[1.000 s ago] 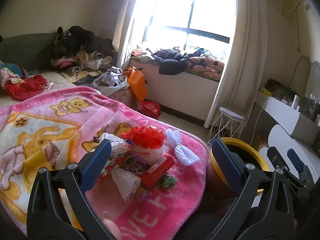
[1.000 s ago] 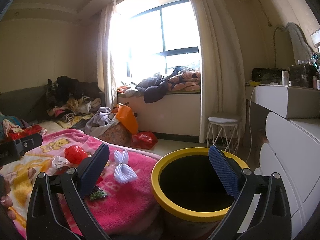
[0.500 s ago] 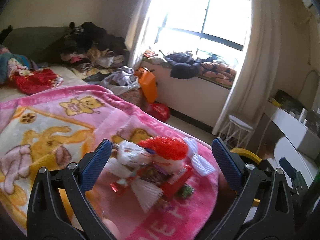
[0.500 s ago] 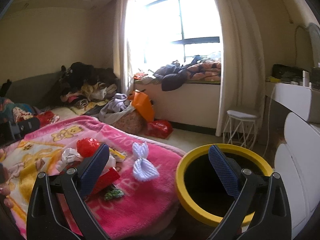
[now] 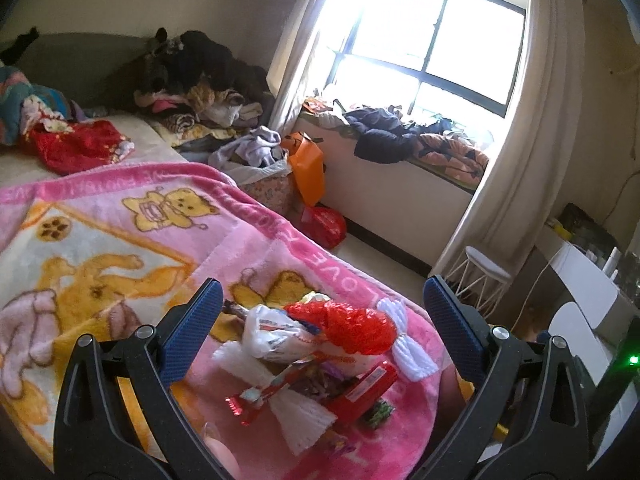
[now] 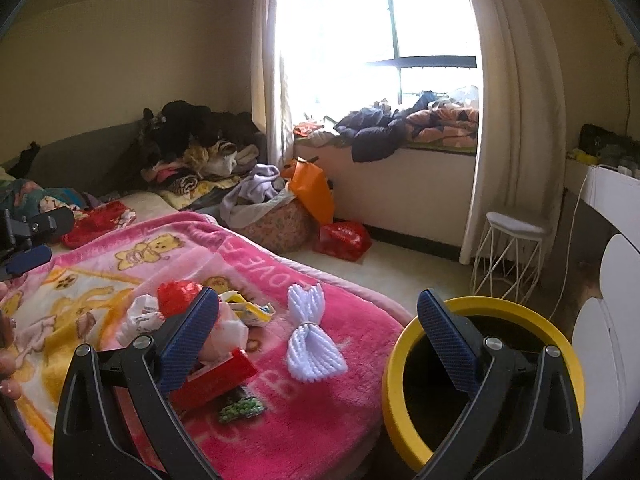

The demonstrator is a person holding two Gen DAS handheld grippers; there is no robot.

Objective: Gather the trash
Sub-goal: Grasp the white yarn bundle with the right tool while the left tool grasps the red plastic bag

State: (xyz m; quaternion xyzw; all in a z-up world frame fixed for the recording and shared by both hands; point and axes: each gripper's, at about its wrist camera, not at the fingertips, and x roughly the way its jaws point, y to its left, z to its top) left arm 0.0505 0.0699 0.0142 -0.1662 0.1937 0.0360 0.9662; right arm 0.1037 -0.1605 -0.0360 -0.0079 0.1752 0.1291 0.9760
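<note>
A heap of trash lies on the pink blanket (image 5: 120, 216) at the bed's corner: a red crinkled bag (image 5: 344, 326), a white plastic bag (image 5: 276, 336), a red box (image 5: 366, 390), a green wrapper (image 5: 378, 412) and white yarn bows (image 5: 408, 354). My left gripper (image 5: 320, 328) is open and empty, hovering over the heap. My right gripper (image 6: 320, 332) is open and empty, between the bed's corner and the yellow-rimmed bin (image 6: 404, 412). The white bow (image 6: 310, 340), red box (image 6: 216, 380) and green wrapper (image 6: 240, 406) also show in the right wrist view.
Clothes are piled at the head of the bed (image 6: 188, 148) and on the window sill (image 6: 404, 128). A basket of laundry (image 6: 276, 216), an orange bag (image 6: 312, 188) and a red bag (image 6: 344, 240) sit on the floor. A white wire stool (image 6: 512, 248) and a white dresser (image 6: 612, 200) stand right.
Both grippers have swung left, towards the bed. The trash heap now sits between my left fingers, and the bin has slid to the right side of the right wrist view.
</note>
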